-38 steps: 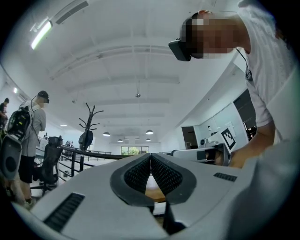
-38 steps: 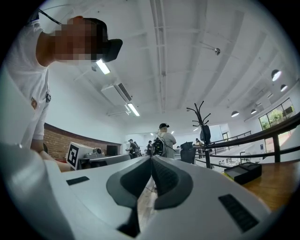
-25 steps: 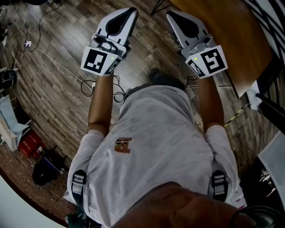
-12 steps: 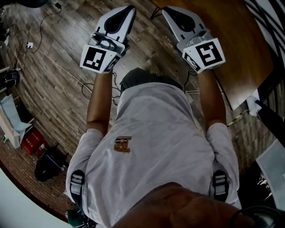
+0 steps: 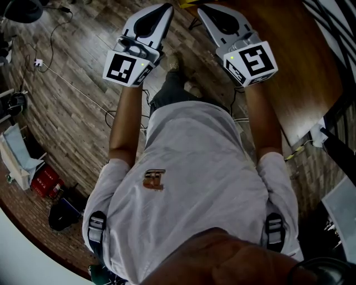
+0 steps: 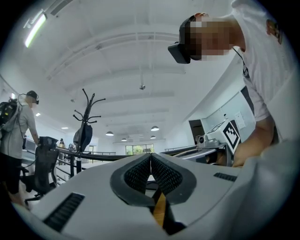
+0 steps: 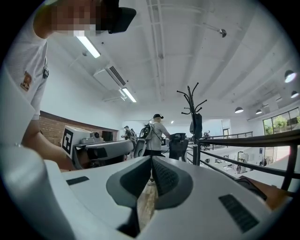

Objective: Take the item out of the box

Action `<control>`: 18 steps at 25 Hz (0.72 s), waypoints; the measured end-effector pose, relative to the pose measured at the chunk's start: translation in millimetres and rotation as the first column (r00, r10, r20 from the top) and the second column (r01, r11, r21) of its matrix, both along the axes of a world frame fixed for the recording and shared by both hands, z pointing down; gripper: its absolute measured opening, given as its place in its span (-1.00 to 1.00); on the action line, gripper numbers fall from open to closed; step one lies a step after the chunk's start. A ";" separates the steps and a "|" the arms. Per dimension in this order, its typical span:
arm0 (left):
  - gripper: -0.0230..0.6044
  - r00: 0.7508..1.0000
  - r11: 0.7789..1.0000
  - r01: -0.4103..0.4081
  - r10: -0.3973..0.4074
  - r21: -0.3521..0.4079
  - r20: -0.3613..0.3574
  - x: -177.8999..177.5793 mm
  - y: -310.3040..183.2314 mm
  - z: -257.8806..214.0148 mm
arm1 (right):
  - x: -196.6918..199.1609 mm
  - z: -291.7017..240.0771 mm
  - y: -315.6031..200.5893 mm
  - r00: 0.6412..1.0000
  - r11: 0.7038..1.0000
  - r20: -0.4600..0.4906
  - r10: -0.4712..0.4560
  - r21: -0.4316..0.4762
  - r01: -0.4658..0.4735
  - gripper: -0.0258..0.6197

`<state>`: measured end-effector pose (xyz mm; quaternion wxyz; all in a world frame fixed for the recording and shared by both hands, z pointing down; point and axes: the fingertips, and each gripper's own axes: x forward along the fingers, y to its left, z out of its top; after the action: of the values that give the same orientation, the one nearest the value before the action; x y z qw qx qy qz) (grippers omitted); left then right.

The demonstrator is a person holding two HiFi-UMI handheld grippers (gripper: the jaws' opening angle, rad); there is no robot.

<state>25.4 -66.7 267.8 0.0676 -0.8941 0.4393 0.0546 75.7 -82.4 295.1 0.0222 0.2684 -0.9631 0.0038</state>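
Observation:
No box or item shows in any view. In the head view I hold both grippers out in front of my body above the wooden floor. The left gripper (image 5: 166,6) points forward, its jaws pressed together with nothing between them. The right gripper (image 5: 202,9) reaches the near edge of a brown table (image 5: 289,61), also shut and empty. In the left gripper view the left gripper (image 6: 150,157) has its dark pads (image 6: 165,174) meeting at the tip. The right gripper view shows the right gripper (image 7: 151,159) closed the same way, with the left gripper's marker cube (image 7: 70,138) at its left.
A white cable (image 5: 72,86) runs over the plank floor at left, near a red box (image 5: 44,181) and dark bags. A coat rack (image 7: 194,110) and a black railing (image 7: 248,140) stand ahead. A person with a backpack (image 7: 154,133) stands by a chair; another person (image 6: 18,131) stands at far left.
My body has stepped forward: a foot now shows between the arms. Both grippers sit slightly higher in the head view, and the table edge is closer. The jaws stayed shut.

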 end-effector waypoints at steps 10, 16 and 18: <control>-0.86 0.998 0.998 -0.064 0.064 -0.012 0.006 -47.2 -115.0 13.4 | -51.2 18.9 -115.7 0.996 0.996 -0.048 0.077 -0.038 -0.079 -0.82; -0.86 0.992 0.992 -0.127 0.127 -0.026 0.013 -75.2 -180.7 28.5 | -80.4 48.6 -183.5 0.980 0.981 -0.120 0.157 -0.098 -0.169 -0.81; -0.86 0.990 0.989 -0.144 0.144 -0.030 0.009 -85.3 -201.0 32.6 | -90.0 58.7 -204.2 0.972 0.974 -0.151 0.178 -0.114 -0.196 -0.81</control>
<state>-59.9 -267.7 300.4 0.0528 -0.9247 0.3741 0.0479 -14.3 -286.6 353.7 0.1062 0.3558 -0.9272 0.0490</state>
